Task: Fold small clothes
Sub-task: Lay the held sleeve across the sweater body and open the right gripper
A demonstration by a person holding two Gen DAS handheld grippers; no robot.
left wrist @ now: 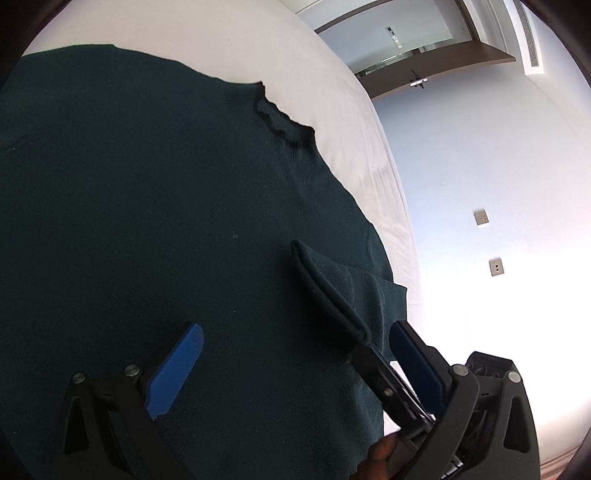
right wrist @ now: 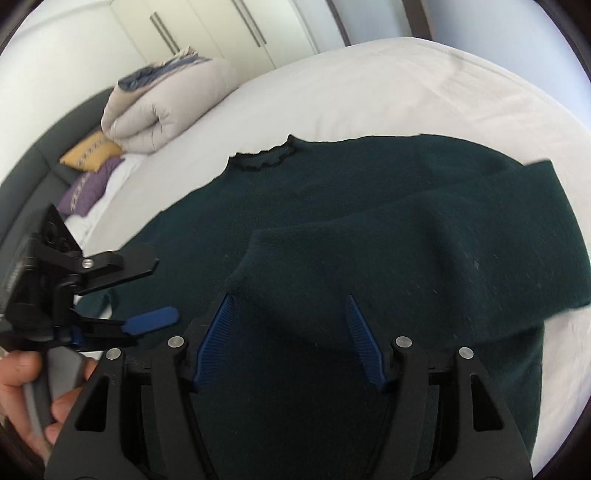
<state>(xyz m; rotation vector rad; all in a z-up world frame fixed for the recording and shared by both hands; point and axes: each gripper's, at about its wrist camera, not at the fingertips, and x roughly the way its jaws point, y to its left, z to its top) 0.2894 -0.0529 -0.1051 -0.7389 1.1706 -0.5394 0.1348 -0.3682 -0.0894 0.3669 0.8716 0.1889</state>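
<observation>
Spread flat on the white bed (right wrist: 369, 85), the dark green sweater (left wrist: 147, 206) is a soft fine knit with a frilled, black-edged collar (left wrist: 282, 120). One sleeve (right wrist: 424, 243) lies folded across its front, its blunt cuff end resting between the right gripper's (right wrist: 291, 332) ribbed blue pads (right wrist: 360, 339). Those jaws stand well apart, and I see no pad pressing on the cloth.

From the left wrist, the left gripper (left wrist: 295, 339) also gapes wide over the knit, holding nothing; a second gripper's dark finger crosses just before its right pad (left wrist: 413, 354), with a rounded fold of sweater (left wrist: 325, 291) draped at its tip. This view alone shows a pale wall (left wrist: 498, 147) with two square sockets (left wrist: 481, 217).

Only the right wrist view takes in the head of the bed: a rolled beige duvet (right wrist: 159, 110), a mustard cushion (right wrist: 92, 151), a purple cushion (right wrist: 88, 188), a grey padded headboard (right wrist: 40, 155) and white wardrobe doors (right wrist: 221, 26). It also catches the left hand (right wrist: 29, 391) wrapped round its handle.
</observation>
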